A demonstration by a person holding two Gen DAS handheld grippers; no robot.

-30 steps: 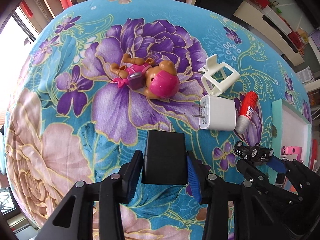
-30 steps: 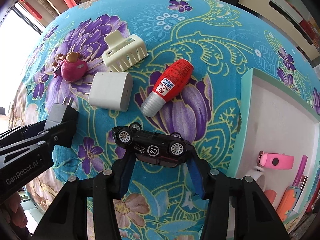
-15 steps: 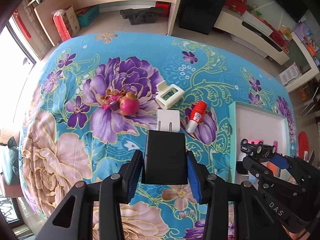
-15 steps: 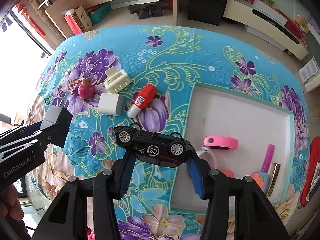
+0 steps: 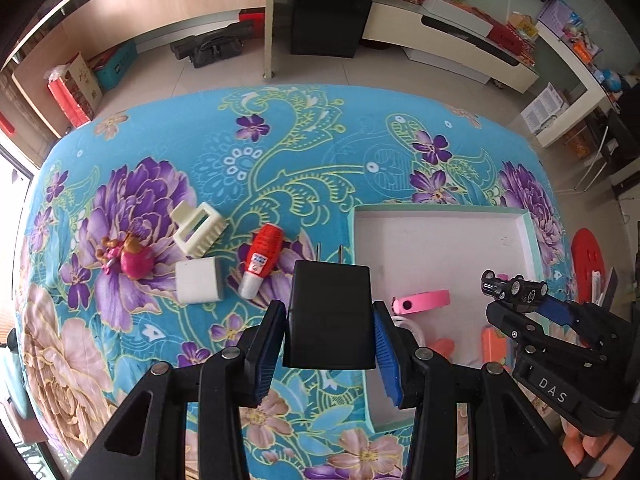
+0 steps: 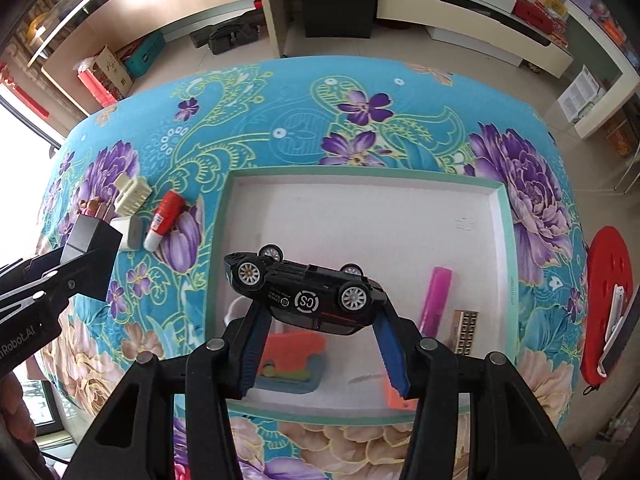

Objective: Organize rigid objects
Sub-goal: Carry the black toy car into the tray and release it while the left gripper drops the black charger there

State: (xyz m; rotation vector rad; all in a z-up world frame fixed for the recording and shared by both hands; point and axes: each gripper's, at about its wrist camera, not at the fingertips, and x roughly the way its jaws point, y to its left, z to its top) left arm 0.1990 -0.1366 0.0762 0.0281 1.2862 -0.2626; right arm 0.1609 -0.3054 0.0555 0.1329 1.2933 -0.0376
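1. Two hand-held grippers are loaded and hanging above the counter with its turquoise flowered cloth (image 5: pixel 280 152), both pointing steeply down.
2. Clamped part-way closed, the left hand-held gripper (image 5: pixel 330 344) has a black plug-in charger (image 5: pixel 330 316) squeezed by its flat sides between the blue pads (image 5: pixel 384 352), prongs pointing away from the holder. It hangs over the cloth just beside the near-left rim of the white tray (image 5: pixel 524 224).
3. Similarly part-closed, the right hand-held gripper (image 6: pixel 318 344) holds a black toy car (image 6: pixel 304 296) upside down, wheels up, nose and tail sticking out past the pads. It is over the tray's interior.
4. My guess is the charger is light, hard and boxy; its smooth flat faces suit a pinch across the width, though glossy plastic could slide if the squeeze eases.
5. I would expect the car to be stiff and a bit heavier. Gripped across its middle it balances; its curved sides and free wheels make it likelier to twist or roll once set down.
6. Waiting on the cloth are a white charger (image 5: pixel 198 282), a red-capped tube (image 5: pixel 260 264), a cream hair claw (image 5: pixel 198 226) and a small pink doll (image 5: pixel 128 258).
7. Lying in the tray already: a pink band (image 5: pixel 424 300), a magenta stick (image 6: pixel 438 296) and some orange pieces.
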